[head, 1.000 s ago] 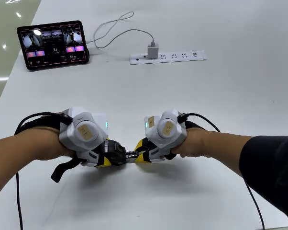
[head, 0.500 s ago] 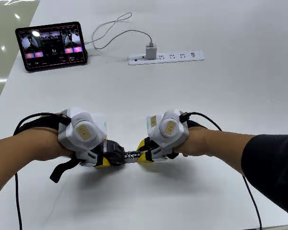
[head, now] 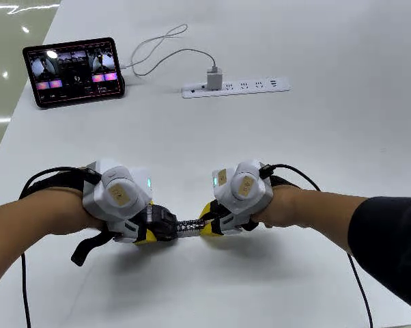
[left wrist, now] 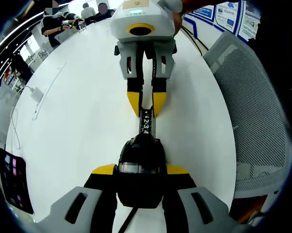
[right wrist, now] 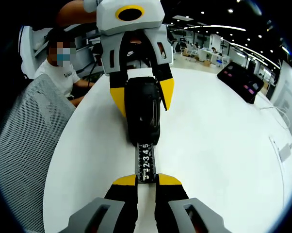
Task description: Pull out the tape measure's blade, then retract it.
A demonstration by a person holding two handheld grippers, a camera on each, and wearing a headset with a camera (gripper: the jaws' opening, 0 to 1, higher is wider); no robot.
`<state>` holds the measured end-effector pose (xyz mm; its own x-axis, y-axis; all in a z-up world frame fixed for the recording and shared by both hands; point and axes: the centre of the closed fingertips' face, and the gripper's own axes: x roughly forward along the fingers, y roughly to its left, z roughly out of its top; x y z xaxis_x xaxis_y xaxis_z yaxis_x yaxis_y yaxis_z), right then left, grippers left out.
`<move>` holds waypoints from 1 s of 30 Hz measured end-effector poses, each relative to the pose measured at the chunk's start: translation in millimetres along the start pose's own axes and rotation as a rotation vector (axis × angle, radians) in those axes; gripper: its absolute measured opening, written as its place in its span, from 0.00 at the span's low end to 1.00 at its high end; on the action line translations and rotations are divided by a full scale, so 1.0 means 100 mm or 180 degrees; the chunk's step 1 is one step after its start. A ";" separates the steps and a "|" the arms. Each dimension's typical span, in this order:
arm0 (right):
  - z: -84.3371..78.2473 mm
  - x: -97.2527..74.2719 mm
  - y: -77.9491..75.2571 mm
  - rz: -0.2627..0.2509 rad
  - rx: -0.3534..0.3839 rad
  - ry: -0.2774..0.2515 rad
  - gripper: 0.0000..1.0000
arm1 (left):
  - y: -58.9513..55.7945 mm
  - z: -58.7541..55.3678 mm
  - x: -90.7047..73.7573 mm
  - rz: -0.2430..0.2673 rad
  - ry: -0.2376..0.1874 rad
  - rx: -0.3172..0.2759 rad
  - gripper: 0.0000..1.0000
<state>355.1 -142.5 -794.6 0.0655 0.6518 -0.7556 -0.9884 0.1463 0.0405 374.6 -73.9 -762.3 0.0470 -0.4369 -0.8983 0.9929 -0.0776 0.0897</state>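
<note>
Now we see our left gripper [head: 153,231] clamped on the tape measure [head: 164,221], right gripper [head: 207,227] pinching its blade [head: 188,225], low-centre on the white table [head: 315,137].

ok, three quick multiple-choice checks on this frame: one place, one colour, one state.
1. The tablet stands:
A) between the grippers
B) at the far left, left of the power strip
C) right of the power strip

2. The jaw tips are:
A) red
B) blue
C) yellow

3. The blade is:
A) fully retracted
B) partly out, pinched by the right gripper
C) out, hanging free

1 B: the head view shows it far left.
2 C: yellow in both gripper views.
3 B: numbers show between the right gripper and the tape measure in the left gripper.
</note>
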 end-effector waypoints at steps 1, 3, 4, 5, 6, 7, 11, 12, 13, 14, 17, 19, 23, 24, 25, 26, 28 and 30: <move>-0.01 0.00 0.00 -0.0004 0.0002 0.0002 0.08 | 0.00 0.00 0.00 0.0000 -0.0003 -0.0003 0.30; -0.01 -0.01 0.00 -0.0007 0.0007 0.0006 0.08 | 0.00 0.00 0.00 0.0004 -0.0008 -0.0007 0.30; -0.02 -0.02 0.00 -0.0009 0.0008 0.0007 0.08 | 0.00 0.00 0.00 0.0006 -0.0009 -0.0004 0.30; -0.02 -0.02 0.00 -0.0010 0.0009 0.0013 0.08 | 0.00 0.00 0.00 0.0006 -0.0008 -0.0003 0.30; -0.03 -0.03 0.00 -0.0010 0.0014 0.0016 0.08 | 0.00 0.00 0.00 0.0005 -0.0008 -0.0002 0.30; -0.03 -0.04 0.00 -0.0012 0.0012 0.0018 0.08 | -0.01 0.00 0.00 0.0004 -0.0009 -0.0006 0.30; -0.05 -0.05 0.00 -0.0015 0.0029 0.0021 0.08 | -0.01 0.01 0.00 0.0001 -0.0015 -0.0011 0.30; -0.05 -0.06 -0.01 -0.0017 0.0028 0.0021 0.08 | 0.00 0.01 0.00 0.0002 -0.0016 -0.0013 0.30; -0.05 -0.06 -0.01 -0.0017 0.0032 0.0020 0.08 | 0.00 0.01 0.00 0.0002 -0.0017 -0.0013 0.30; -0.06 -0.06 -0.01 -0.0018 0.0033 0.0021 0.08 | 0.00 0.01 0.00 0.0001 -0.0020 -0.0014 0.30; -0.07 -0.07 -0.01 -0.0017 0.0035 0.0028 0.08 | 0.00 0.01 0.00 -0.0002 -0.0027 -0.0015 0.30; -0.07 -0.08 -0.02 -0.0017 0.0045 0.0028 0.08 | 0.00 0.00 0.00 -0.0003 -0.0026 -0.0017 0.30; -0.10 -0.09 -0.02 -0.0023 0.0049 0.0041 0.08 | 0.00 0.00 0.00 -0.0004 -0.0031 -0.0025 0.30; -0.10 -0.09 -0.02 -0.0023 0.0049 0.0043 0.08 | 0.00 0.00 0.00 -0.0004 -0.0031 -0.0023 0.30; -0.11 -0.10 -0.02 -0.0024 0.0053 0.0043 0.08 | 0.00 0.00 0.00 -0.0004 -0.0031 -0.0021 0.30; -0.11 -0.10 -0.02 -0.0027 0.0059 0.0043 0.08 | 0.00 0.00 0.00 -0.0003 -0.0030 -0.0018 0.30; -0.12 -0.11 -0.02 -0.0033 0.0063 0.0044 0.08 | 0.00 0.00 0.00 -0.0001 -0.0029 -0.0016 0.30; -0.13 -0.12 -0.02 -0.0034 0.0075 0.0044 0.08 | 0.00 0.00 0.00 -0.0002 -0.0028 -0.0014 0.30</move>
<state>354.5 -160.5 -794.3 0.0739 0.6399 -0.7649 -0.9842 0.1706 0.0477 375.0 -74.2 -762.2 0.0452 -0.4447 -0.8945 0.9935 -0.0739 0.0870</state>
